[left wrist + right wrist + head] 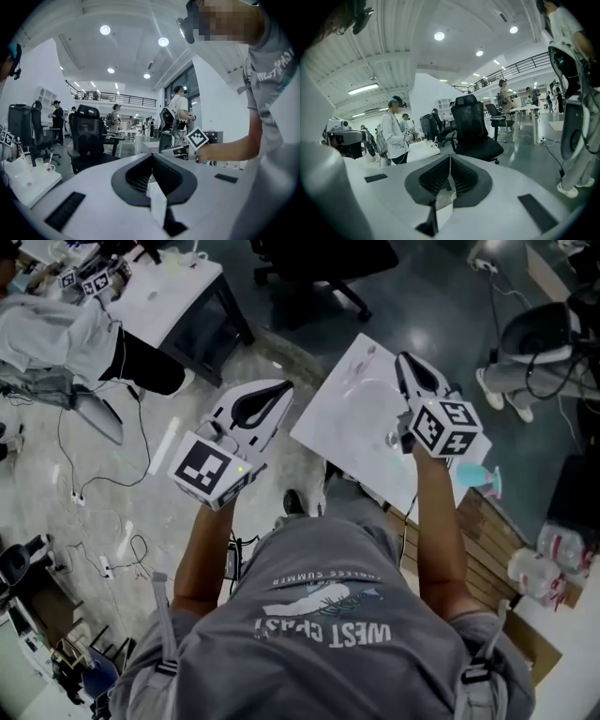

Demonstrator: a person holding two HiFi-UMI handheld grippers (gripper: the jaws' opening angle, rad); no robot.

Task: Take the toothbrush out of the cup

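Seen from the head view, my left gripper (283,388) hangs over the floor, left of the white table (352,423). Its jaws are shut and empty, and in the left gripper view (151,158) they point at a room with chairs and people. My right gripper (403,360) is above the table's far right part. Its jaws look shut with nothing between them, and the right gripper view (450,158) shows them aimed out into the room at a black chair (476,126). I cannot clearly pick out a cup or toothbrush. A faint pale shape (367,358) lies on the table's far corner.
A small teal object (480,476) sits at the table's right edge. Another white desk (173,287) stands at the far left, with cables on the floor (94,493) below it. Wooden slats and plastic bottles (548,563) lie to my right. People (393,131) stand around the room.
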